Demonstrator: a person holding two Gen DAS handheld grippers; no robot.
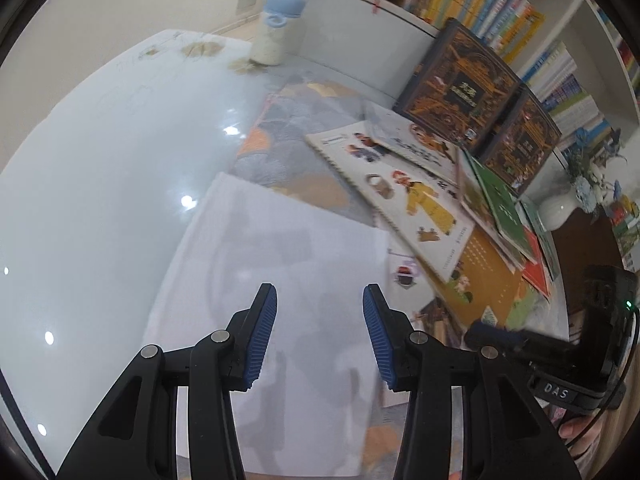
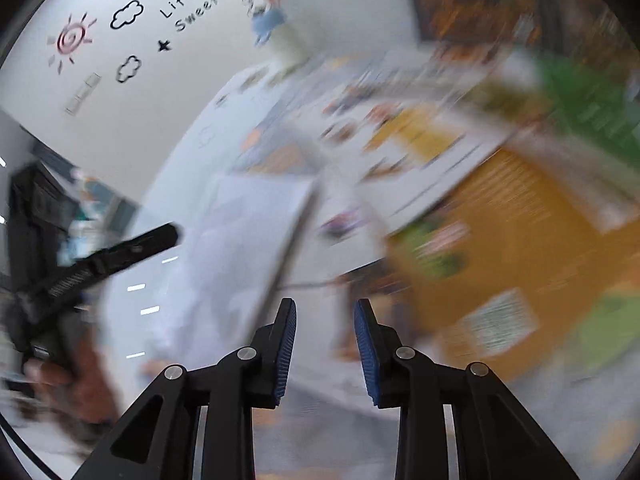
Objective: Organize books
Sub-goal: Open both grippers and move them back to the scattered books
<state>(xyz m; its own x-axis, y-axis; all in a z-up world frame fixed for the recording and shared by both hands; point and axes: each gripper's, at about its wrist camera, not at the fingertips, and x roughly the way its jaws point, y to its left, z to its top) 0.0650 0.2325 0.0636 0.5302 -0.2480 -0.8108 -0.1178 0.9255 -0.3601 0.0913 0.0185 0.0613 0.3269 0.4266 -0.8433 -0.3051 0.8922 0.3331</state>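
While picture books [image 1: 424, 200] lie fanned across the right half of the left wrist view, the left gripper [image 1: 320, 332] hovers at lower centre over a plain white book [image 1: 280, 280], jaws parted and empty. In the blurred right wrist view, the right gripper [image 2: 325, 344] is likewise parted, gripping nothing.

You are getting bright, even indoor light in both views, with small white glare spots shining off the glossy table [image 1: 100, 184] and soft grey shadows falling across the white sheet [image 1: 288, 272]. Your left wrist view is staying fairly sharp, though the fisheye is bending everything toward its dark round rim. Your right wrist view is smearing heavily, blurring the books [image 2: 500, 216] into streaks.
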